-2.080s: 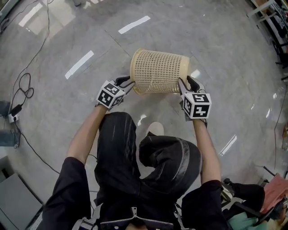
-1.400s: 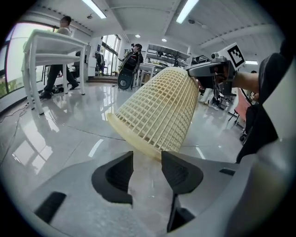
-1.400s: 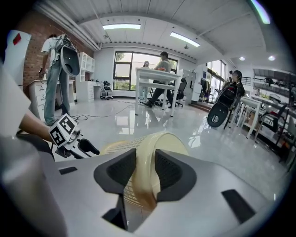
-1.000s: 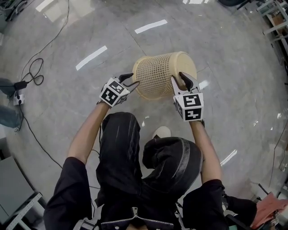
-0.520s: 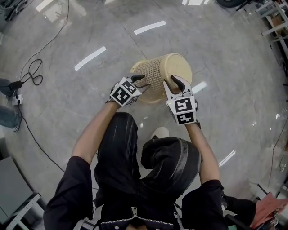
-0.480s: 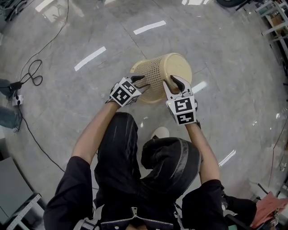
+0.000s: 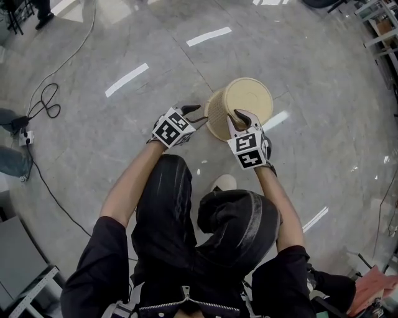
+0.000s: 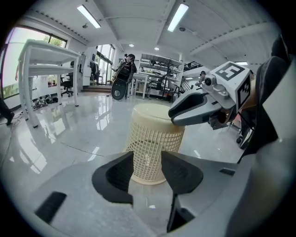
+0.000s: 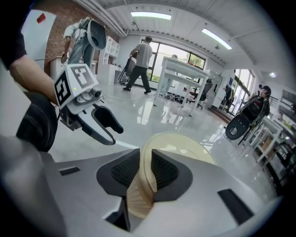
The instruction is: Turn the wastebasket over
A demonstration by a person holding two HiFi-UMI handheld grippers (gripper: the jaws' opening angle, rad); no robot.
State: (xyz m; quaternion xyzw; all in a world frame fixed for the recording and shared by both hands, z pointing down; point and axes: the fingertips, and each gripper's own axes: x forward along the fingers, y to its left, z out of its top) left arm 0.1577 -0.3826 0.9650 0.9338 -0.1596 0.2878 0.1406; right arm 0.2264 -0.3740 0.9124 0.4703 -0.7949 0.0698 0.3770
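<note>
The beige mesh wastebasket (image 7: pixel 247 99) stands upside down on the grey floor, solid base up. My right gripper (image 7: pixel 239 118) is at the near edge of that base. Its jaws are closing, with the base's rim (image 9: pixel 144 169) between the pads and touched by both. My left gripper (image 7: pixel 198 113) hovers open just left of the basket, apart from it. In the left gripper view the basket (image 8: pixel 155 143) shows beyond the empty gap of the left gripper (image 8: pixel 147 169), and the right gripper (image 8: pixel 194 109) rests on its top edge.
A black cable (image 7: pixel 38 107) loops over the floor at far left. My shoe (image 7: pixel 225 182) is just below the basket. Shelving (image 7: pixel 379 18) stands at top right. White tables (image 8: pixel 46 74) and people (image 9: pixel 141 62) are in the background.
The basket has swung from lying on its side to standing base up on the floor. The right gripper came down with it. The left gripper has let go and sits beside it.
</note>
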